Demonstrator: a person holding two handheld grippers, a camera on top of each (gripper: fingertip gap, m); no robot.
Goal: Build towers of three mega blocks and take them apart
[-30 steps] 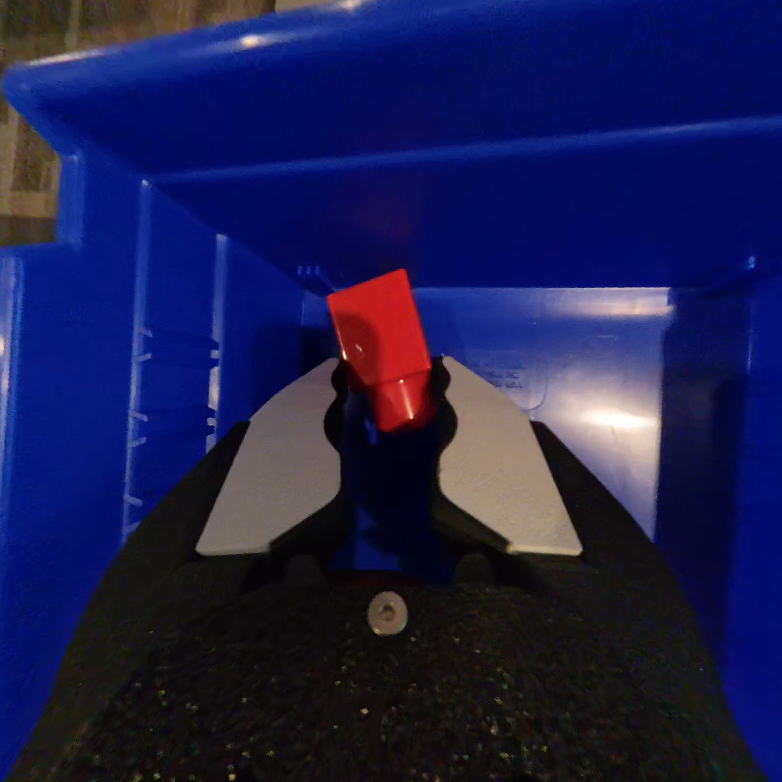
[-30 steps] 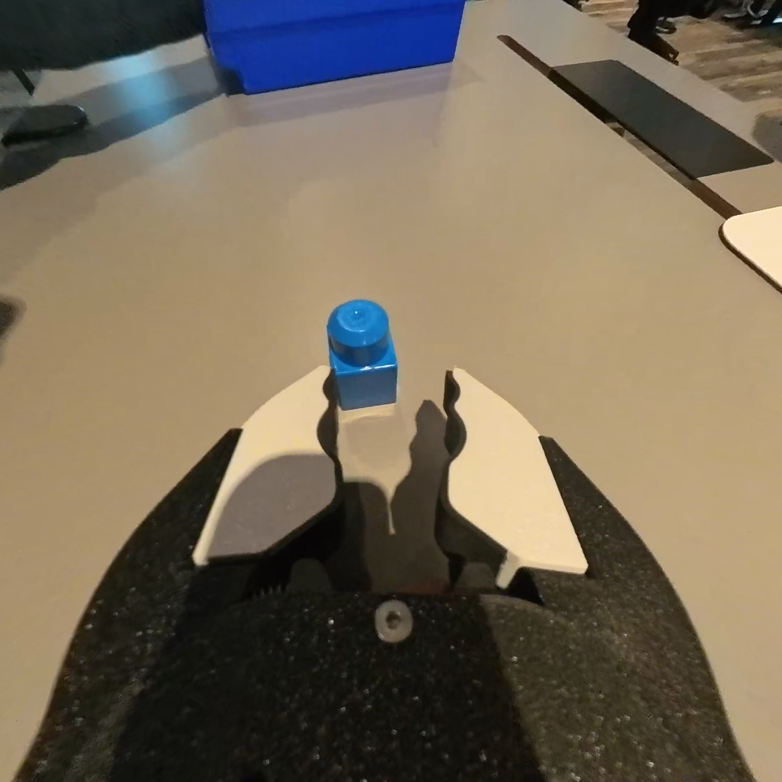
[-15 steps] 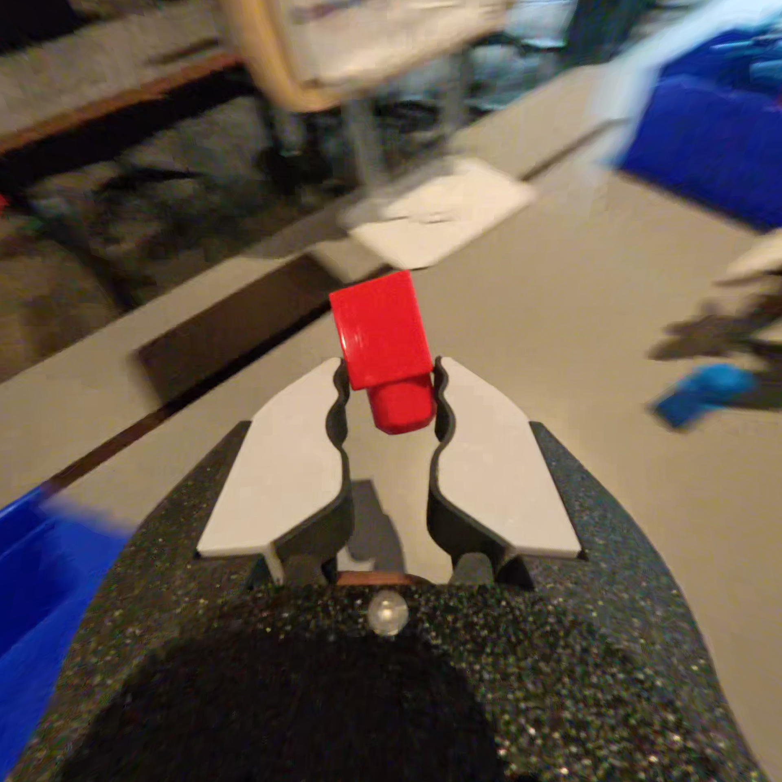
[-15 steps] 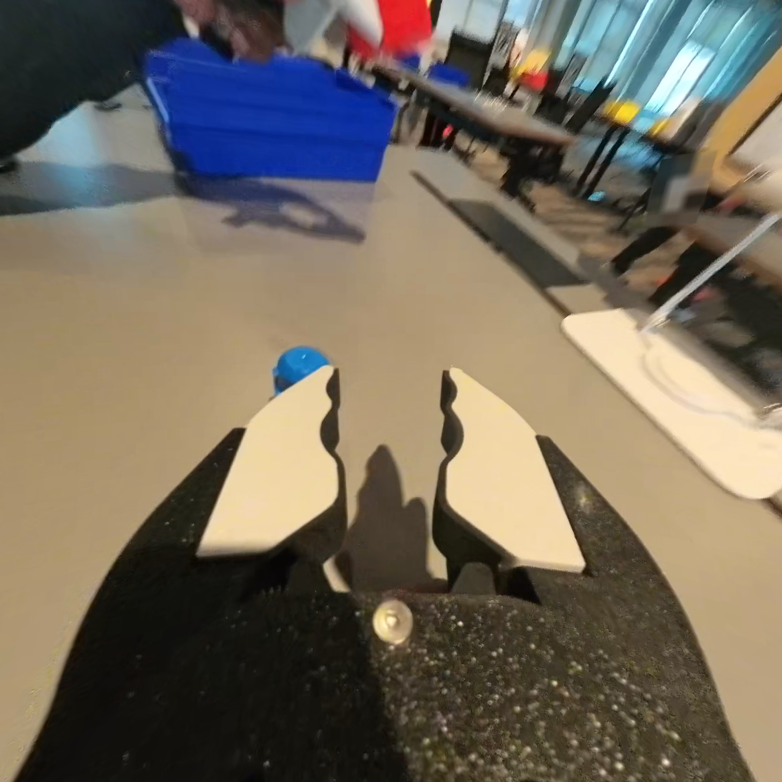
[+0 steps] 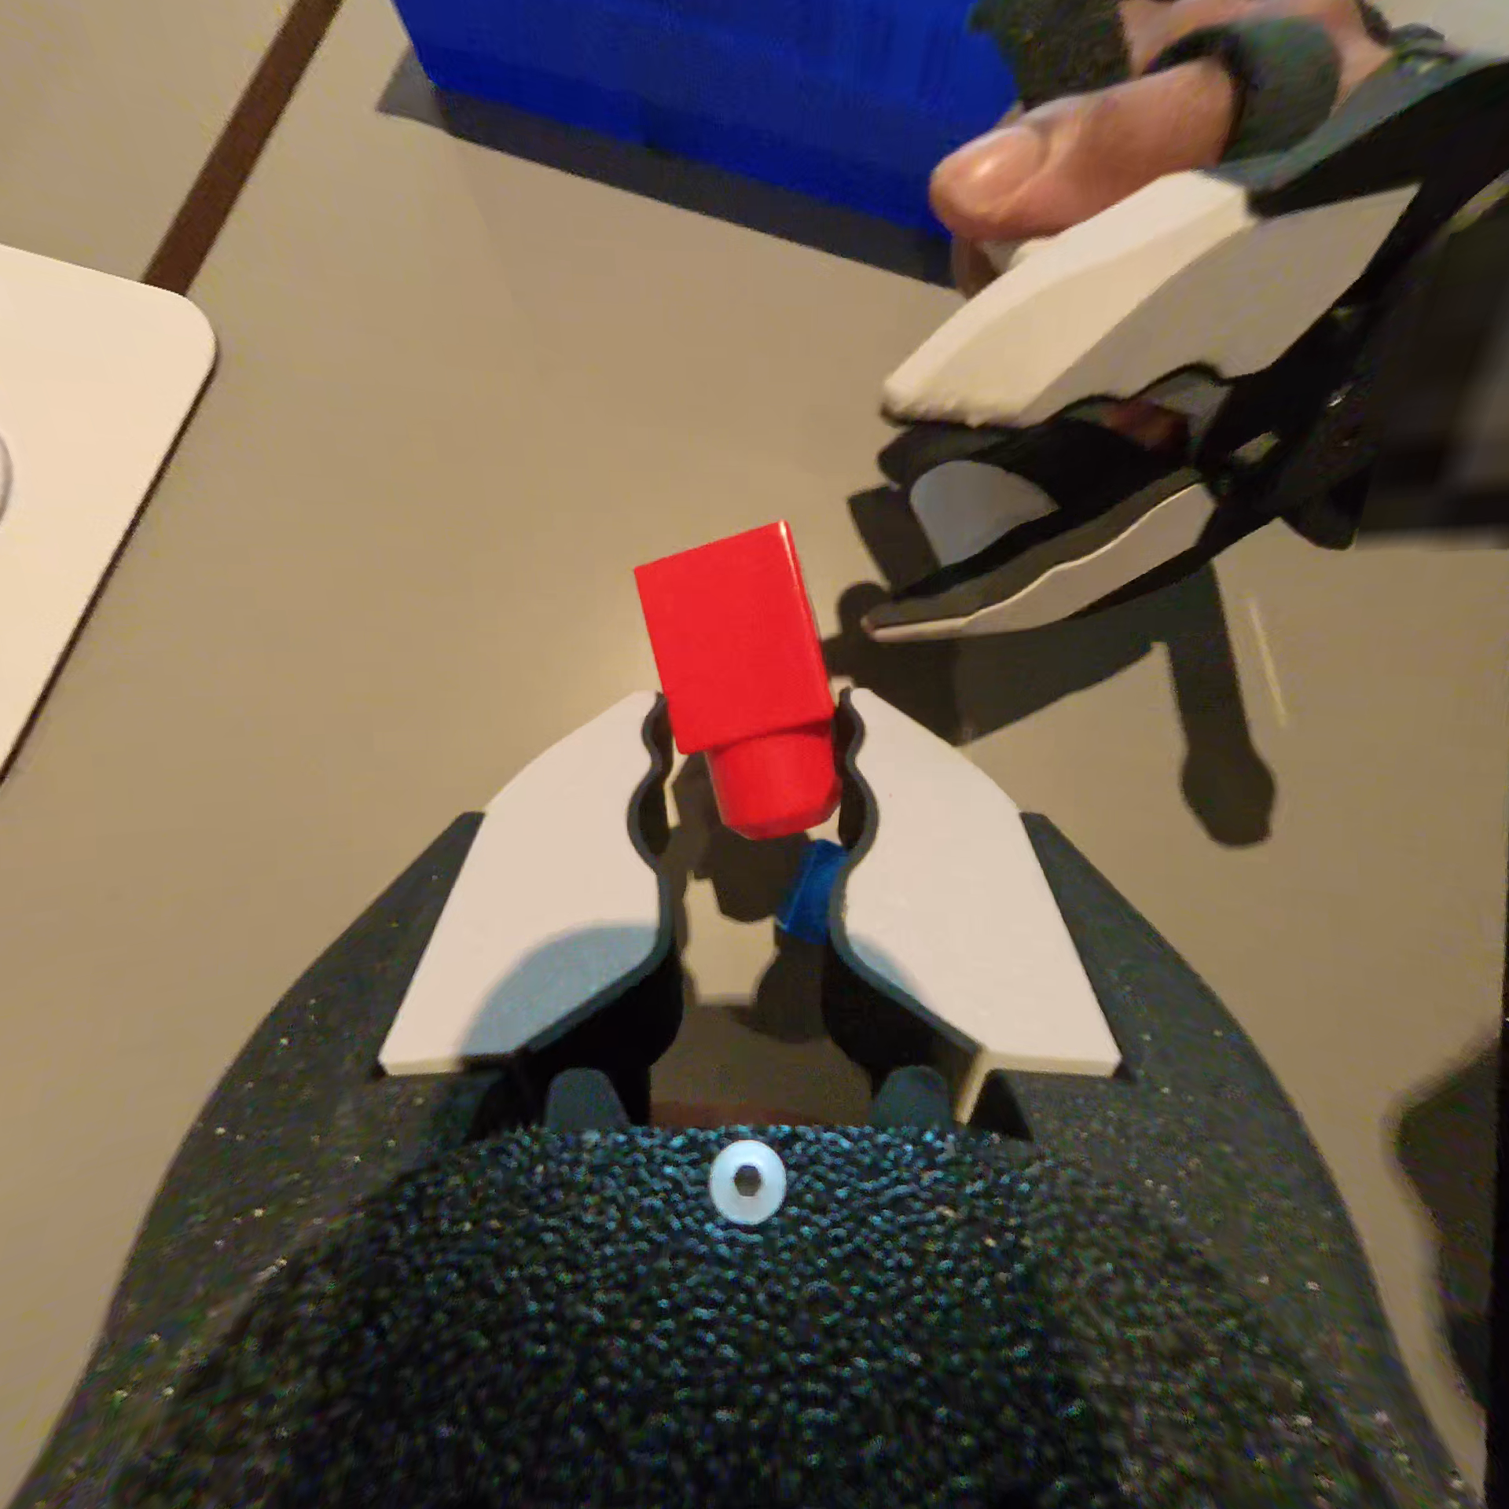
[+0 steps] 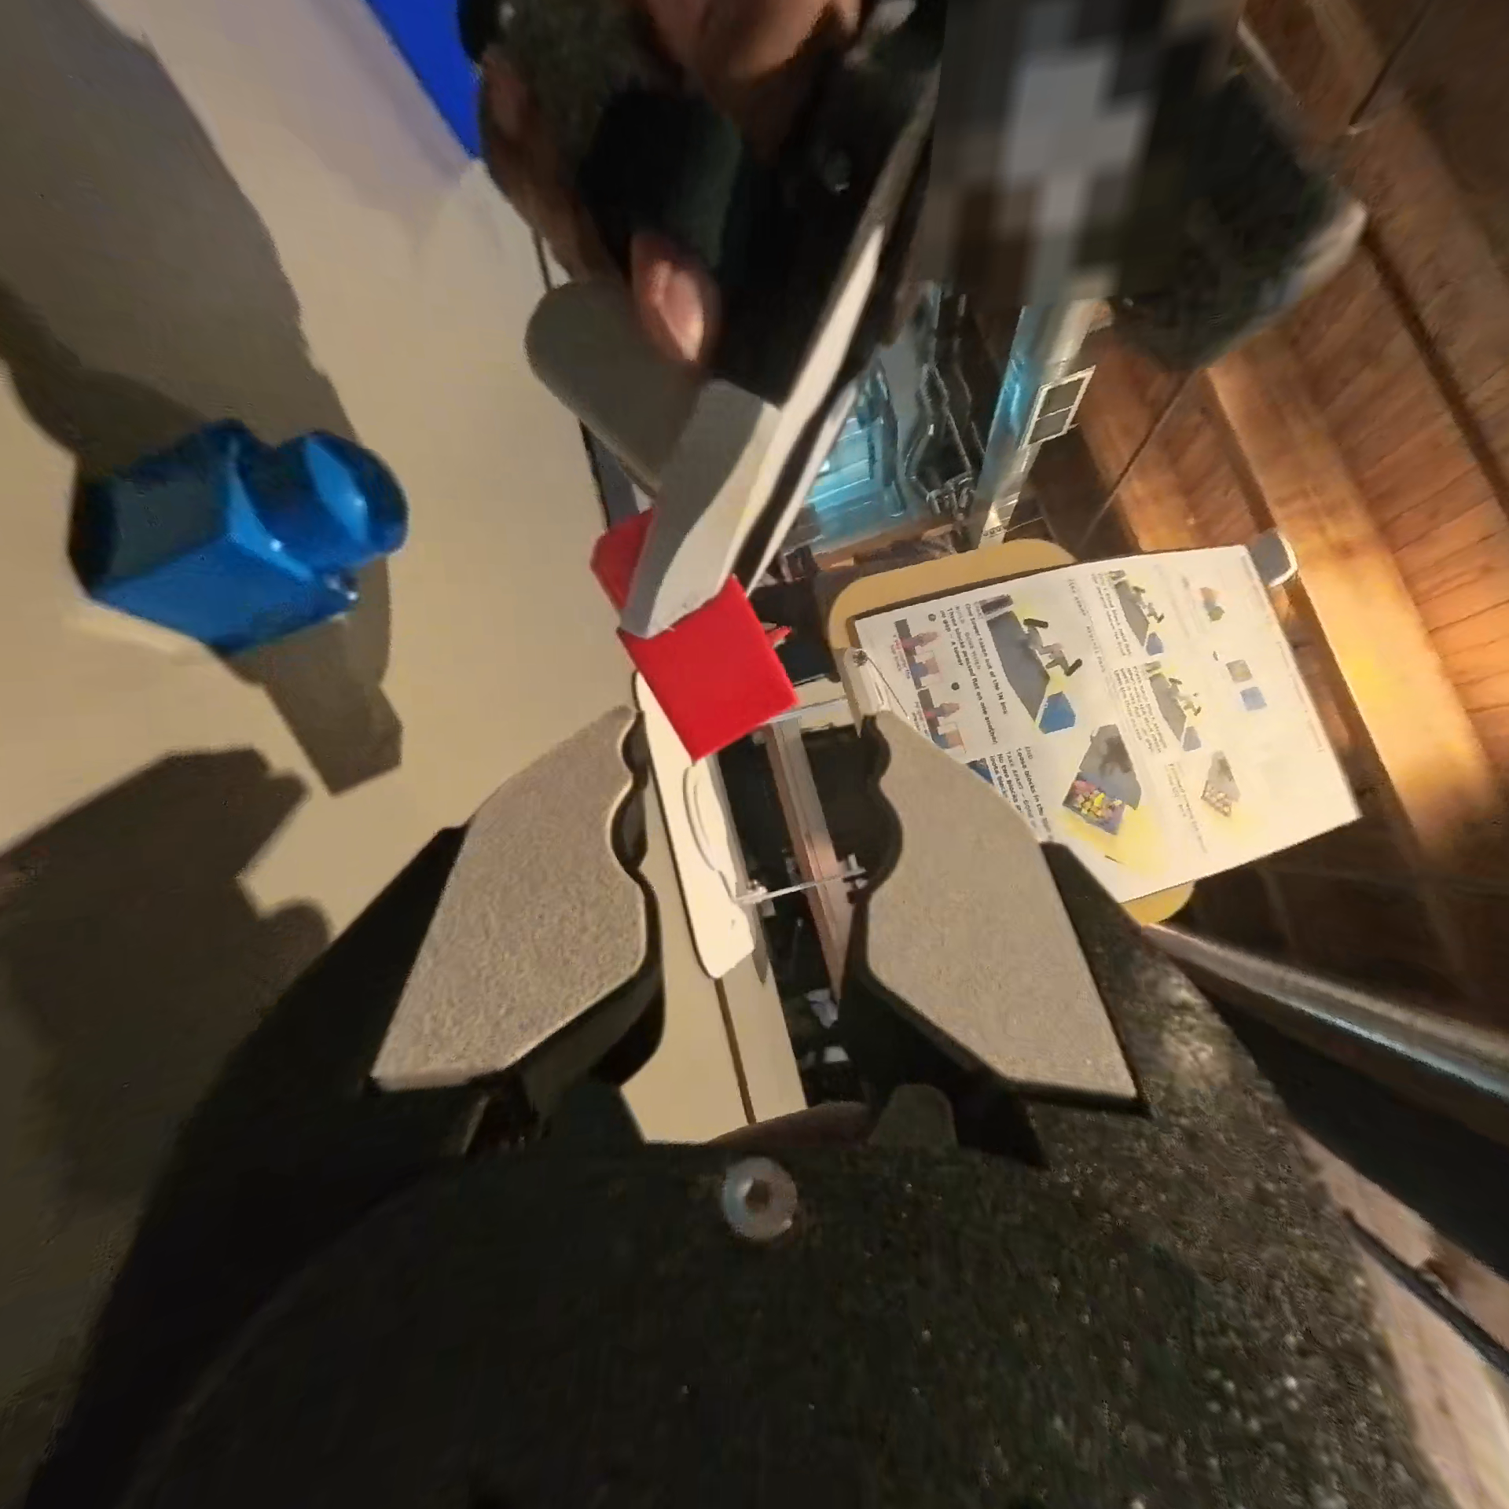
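On the smooth grey tabletop [image 5: 425, 457] stands a small blue plastic block [image 6: 233, 531], above it a red plastic block [image 5: 739, 653] pinched crookedly in the left gripper [image 5: 755, 727], so stacking may jam; the right gripper [image 6: 751, 727] gapes empty.

The blue block [image 5: 808, 894] is mostly hidden behind the left gripper's finger [image 5: 963, 914], and the blue bin [image 5: 735, 106] is cut off at the top edge

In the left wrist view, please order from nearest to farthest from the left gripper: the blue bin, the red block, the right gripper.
1. red block, held between its fingertips.
2. right gripper, ahead, to the right.
3. blue bin, at the table's far edge.
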